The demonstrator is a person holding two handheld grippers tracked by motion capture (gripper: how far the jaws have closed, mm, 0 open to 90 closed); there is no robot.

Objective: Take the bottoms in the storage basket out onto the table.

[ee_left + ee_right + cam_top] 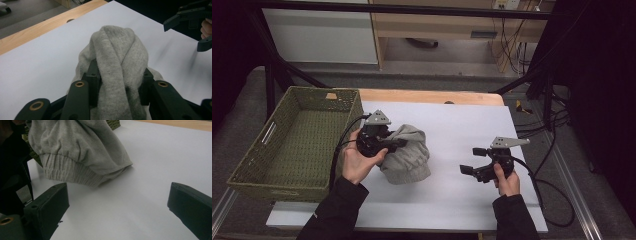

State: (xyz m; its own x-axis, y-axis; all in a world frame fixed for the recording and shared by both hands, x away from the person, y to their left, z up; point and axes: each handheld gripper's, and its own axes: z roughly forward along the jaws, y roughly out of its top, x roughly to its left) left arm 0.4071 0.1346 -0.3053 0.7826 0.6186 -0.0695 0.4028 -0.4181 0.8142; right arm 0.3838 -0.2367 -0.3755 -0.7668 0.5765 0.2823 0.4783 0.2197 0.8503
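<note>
High view: left hand-held gripper (pixel 398 144) clamping grey garment (pixel 409 155), right hand-held gripper (pixel 473 160) wide, empty.

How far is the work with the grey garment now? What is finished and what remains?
Done: the left gripper is shut on the grey garment, bunched on the white table. In hand: part of it looks raised, its ribbed hem hanging. Left, probably: the green basket beside it holds no garment, so moving it there seems the likely rest. The right gripper is open, holding nothing.
</note>
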